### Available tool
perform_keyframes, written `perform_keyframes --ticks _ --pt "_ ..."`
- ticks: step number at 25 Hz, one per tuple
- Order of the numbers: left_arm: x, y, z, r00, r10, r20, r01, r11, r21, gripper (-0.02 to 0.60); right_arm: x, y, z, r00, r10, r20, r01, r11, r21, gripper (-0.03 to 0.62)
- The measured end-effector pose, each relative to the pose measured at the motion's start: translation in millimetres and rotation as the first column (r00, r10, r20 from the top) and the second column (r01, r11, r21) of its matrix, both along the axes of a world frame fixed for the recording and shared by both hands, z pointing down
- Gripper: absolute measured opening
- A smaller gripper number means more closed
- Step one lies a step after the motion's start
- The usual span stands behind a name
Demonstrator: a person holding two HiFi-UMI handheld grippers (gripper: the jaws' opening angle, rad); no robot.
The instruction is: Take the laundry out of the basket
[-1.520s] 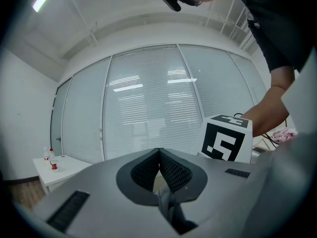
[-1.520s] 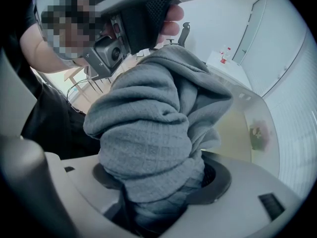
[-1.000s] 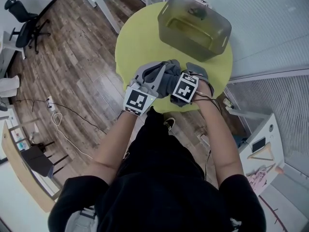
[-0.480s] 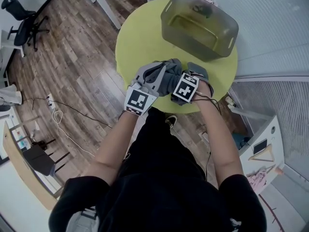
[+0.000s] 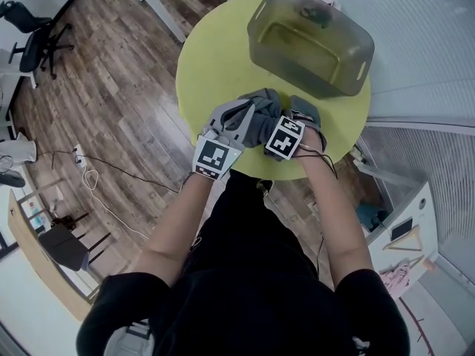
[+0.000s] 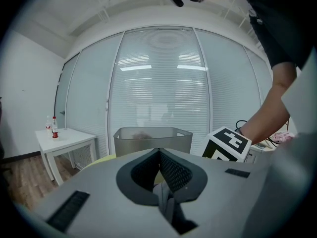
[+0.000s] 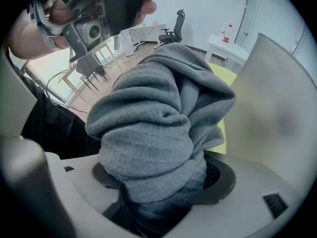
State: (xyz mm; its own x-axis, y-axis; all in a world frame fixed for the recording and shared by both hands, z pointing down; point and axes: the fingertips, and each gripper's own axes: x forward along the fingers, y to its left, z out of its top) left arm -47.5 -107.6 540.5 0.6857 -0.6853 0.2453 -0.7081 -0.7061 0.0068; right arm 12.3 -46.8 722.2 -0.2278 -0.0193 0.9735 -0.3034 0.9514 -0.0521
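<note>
A yellow table [image 5: 215, 58] with a basket [image 5: 312, 39] stood on wood floor [image 5: 111, 87]. The left gripper [image 6: 159, 155] pinched a cloth [image 7: 158, 118] fold; the right gripper [image 7: 163, 182] clamped its bulk.

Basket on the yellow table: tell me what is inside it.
Inside the basket only one small dark thing shows, by the far wall. The floor looks otherwise bare; the near wall hides its near edge.
</note>
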Motion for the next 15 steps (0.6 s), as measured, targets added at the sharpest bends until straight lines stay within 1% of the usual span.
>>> perform_keyframes --ticks 5,10,15 --pt "4 -10 14 1.0 0.004 0.005 -0.004 1.0 -0.022 0.009 4 -7 20 1.0 -0.004 -0.011 0.004 1.0 -0.002 0.351" --pt "9 -14 25 1.0 0.01 0.012 -0.009 0.999 -0.044 0.008 6 -7 36 1.0 -0.006 -0.019 0.005 1.0 -0.024 0.363" --pt "13 -17 32 1.0 0.013 0.017 -0.012 0.998 -0.061 0.009 7 -11 39 1.0 0.007 0.003 -0.007 1.0 -0.023 0.383"
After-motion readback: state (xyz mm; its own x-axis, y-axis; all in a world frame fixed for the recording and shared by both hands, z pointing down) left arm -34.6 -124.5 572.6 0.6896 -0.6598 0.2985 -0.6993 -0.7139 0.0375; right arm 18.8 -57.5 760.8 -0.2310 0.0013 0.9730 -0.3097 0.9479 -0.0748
